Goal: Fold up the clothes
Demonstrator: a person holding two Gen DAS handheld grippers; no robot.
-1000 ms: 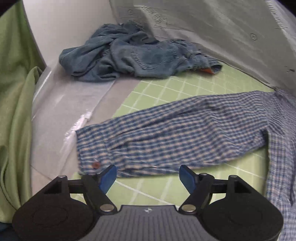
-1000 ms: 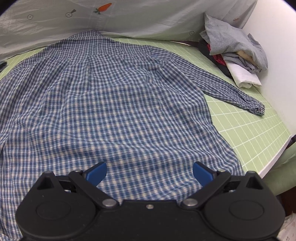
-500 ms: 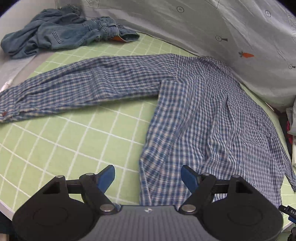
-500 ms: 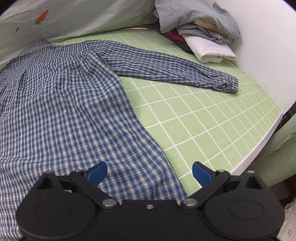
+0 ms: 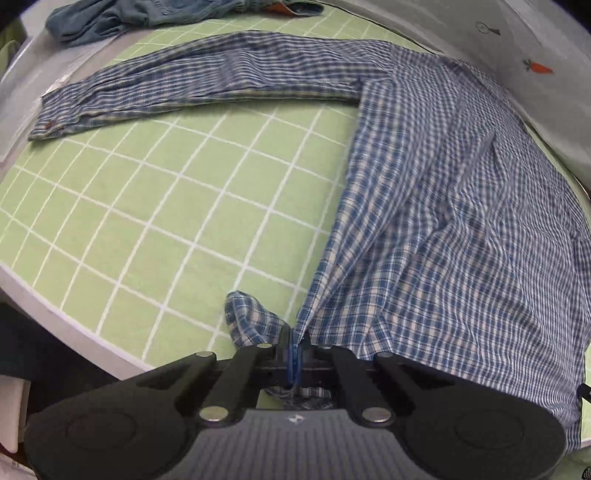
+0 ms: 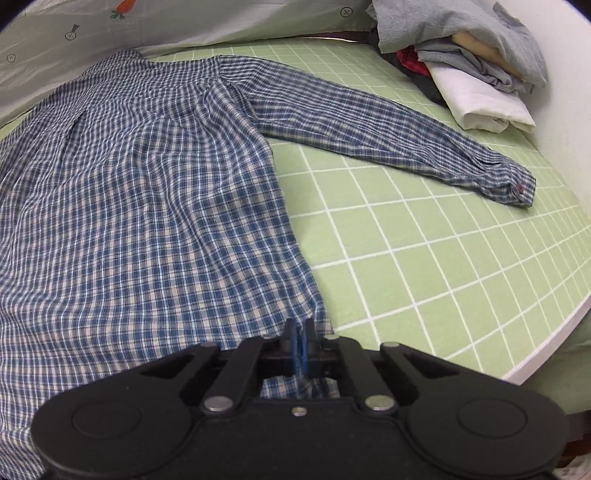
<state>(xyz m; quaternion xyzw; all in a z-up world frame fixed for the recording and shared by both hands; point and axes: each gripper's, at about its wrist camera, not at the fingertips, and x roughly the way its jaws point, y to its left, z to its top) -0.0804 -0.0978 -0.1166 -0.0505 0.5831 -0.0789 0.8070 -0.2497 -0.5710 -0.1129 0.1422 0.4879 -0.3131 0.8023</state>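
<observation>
A blue-and-white checked shirt lies spread flat on the green grid mat, sleeves stretched out to both sides. My left gripper is at the shirt's lower left hem corner, its jaws closing with the cloth pinched between the blue pads and a small flap bunched up beside them. In the right wrist view the shirt fills the left half. My right gripper is at the lower right hem corner, its jaws closing tight on the fabric, which also shows under the fingers.
Crumpled blue jeans lie at the mat's far left end. A stack of folded grey and white clothes sits at the far right corner. A white printed sheet rises behind the shirt. The mat's near edge is close by.
Both grippers have swung to the shirt's lower hem corners, left to the left corner and right to the right. Both were open before and are now closed on the hem.
</observation>
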